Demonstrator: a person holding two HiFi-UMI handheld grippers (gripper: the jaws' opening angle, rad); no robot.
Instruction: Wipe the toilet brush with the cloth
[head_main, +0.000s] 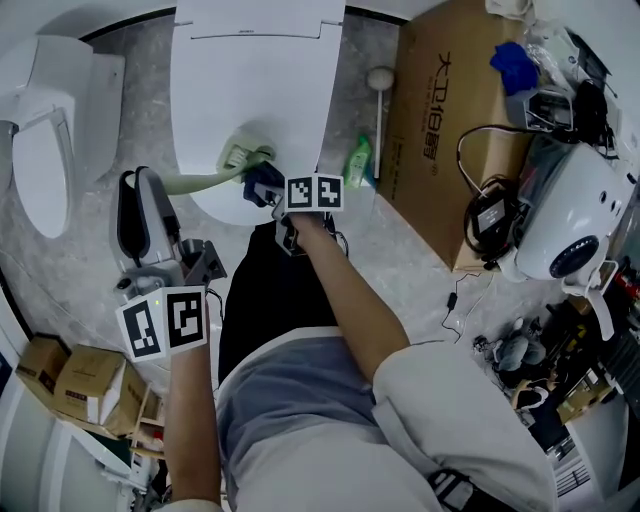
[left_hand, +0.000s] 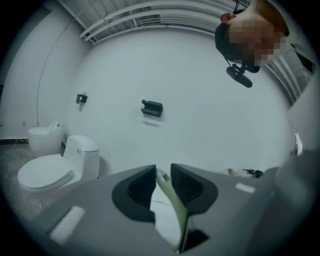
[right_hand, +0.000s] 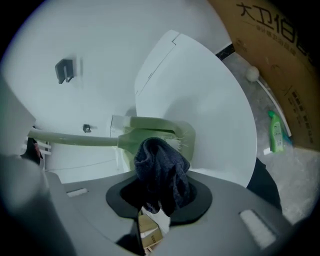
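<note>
1. Looks like the wiping step is on. The left gripper (left_hand: 162, 186) is clamped on the pale green handle of the toilet brush (right_hand: 150, 132), holding it out over the closed toilet lid (head_main: 250, 90).
2. The right gripper (right_hand: 160, 197) pinches the bunched dark cloth (right_hand: 159, 167), which seems to touch the brush head.
3. Next, I'd guess: rub the cloth across the head and along the handle, with the left grip firm so nothing twists.

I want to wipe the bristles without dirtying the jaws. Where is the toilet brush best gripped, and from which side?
I would grip the toilet brush at the end of its slim handle, coming from the left. The handle is narrow enough for jaws to close across, as the left hand-held gripper shows, and the bristled head is left free for the cloth.
</note>
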